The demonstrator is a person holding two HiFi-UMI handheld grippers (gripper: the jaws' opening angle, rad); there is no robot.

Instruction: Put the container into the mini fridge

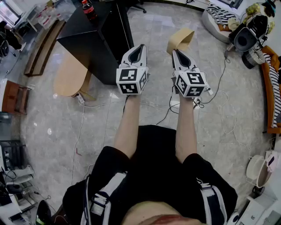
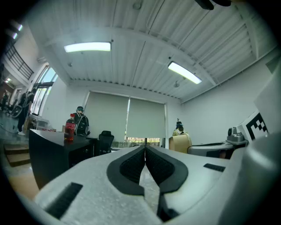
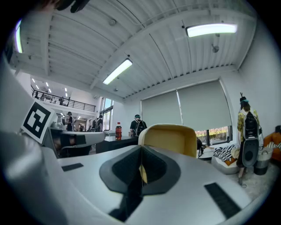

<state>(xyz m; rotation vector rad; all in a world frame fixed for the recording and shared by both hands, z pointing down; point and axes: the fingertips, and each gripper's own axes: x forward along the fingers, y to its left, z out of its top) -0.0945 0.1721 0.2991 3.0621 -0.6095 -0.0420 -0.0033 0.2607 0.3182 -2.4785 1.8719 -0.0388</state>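
No container or mini fridge can be made out in any view. My left gripper (image 1: 141,45) and right gripper (image 1: 174,51) are held side by side in front of the person, above a marble floor. Both point forward and roughly level. In the left gripper view the left gripper (image 2: 145,147) has its dark pads pressed together with nothing between them. The right gripper (image 3: 141,147) is likewise shut and empty. A black desk (image 1: 94,35) stands just beyond the left gripper, with a red-capped cola bottle (image 1: 89,9) on top of it.
A tan chair (image 1: 181,38) stands ahead of the right gripper. A light wooden round table (image 1: 70,77) sits left of the desk. Cables (image 1: 219,110) trail over the floor at right. A striped cushion (image 1: 219,16) and a speaker (image 1: 246,38) lie far right.
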